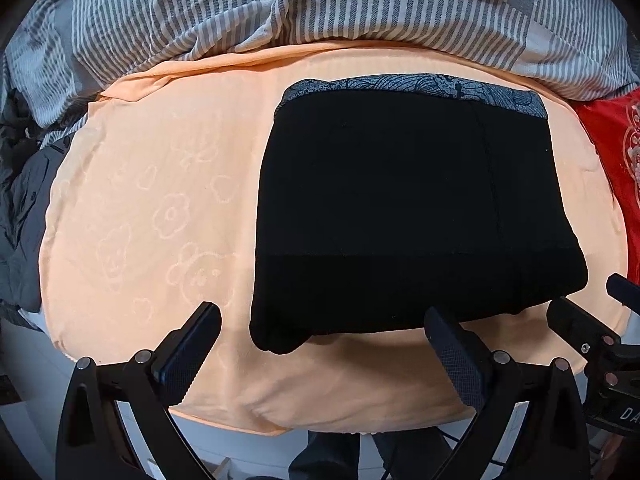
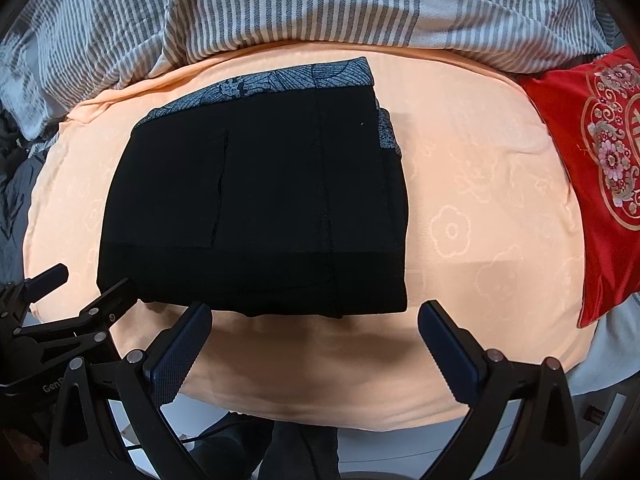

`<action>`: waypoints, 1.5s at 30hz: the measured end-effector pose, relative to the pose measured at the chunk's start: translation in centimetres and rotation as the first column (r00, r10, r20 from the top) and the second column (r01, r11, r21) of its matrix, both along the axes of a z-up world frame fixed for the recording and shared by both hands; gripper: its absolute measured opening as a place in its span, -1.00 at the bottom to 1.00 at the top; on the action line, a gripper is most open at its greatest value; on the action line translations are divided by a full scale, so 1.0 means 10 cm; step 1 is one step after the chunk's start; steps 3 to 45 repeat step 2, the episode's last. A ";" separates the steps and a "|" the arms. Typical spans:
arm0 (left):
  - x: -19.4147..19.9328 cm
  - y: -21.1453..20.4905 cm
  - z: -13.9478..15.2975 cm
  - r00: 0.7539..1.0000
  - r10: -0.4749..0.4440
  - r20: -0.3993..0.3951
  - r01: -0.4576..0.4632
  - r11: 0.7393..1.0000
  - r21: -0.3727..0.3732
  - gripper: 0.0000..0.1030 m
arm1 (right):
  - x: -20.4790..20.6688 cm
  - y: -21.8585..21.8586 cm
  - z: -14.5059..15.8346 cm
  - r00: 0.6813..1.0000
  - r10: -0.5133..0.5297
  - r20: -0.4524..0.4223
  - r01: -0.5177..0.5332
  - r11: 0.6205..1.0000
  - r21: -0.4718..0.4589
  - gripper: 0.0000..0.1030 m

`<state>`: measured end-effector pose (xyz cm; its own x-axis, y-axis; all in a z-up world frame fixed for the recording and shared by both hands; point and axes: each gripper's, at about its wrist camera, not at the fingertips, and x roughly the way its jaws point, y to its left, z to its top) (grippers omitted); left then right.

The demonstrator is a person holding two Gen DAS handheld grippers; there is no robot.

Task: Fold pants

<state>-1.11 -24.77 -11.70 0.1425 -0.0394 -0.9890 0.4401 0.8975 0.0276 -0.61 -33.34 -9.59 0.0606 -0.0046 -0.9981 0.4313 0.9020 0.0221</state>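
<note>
A bed (image 1: 132,208) draped in a peach blanket (image 2: 480,216), with a striped duvet (image 1: 360,4) bunched beyond and a red embroidered cushion (image 2: 600,152) to the right. The black pants (image 1: 400,208), folded into a rectangle, lie just ahead of both grippers. The left gripper (image 1: 322,322) and right gripper (image 2: 316,316) hover with fingers spread, holding nothing.

Am seeing bright even light; black pants (image 1: 404,216) losing detail; fisheye bending edges, corners vignetting dark.
</note>
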 end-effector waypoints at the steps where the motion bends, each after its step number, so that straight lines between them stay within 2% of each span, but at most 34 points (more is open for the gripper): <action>1: 0.00 0.00 0.00 1.000 -0.004 0.001 0.004 1.000 0.002 0.98 | 0.00 -0.01 0.00 1.000 -0.002 0.000 0.002 1.000 0.001 1.00; 45: 0.00 0.00 0.00 1.000 -0.007 0.002 0.007 1.000 0.004 0.98 | 0.00 -0.01 0.00 1.000 -0.003 0.000 0.003 1.000 0.000 1.00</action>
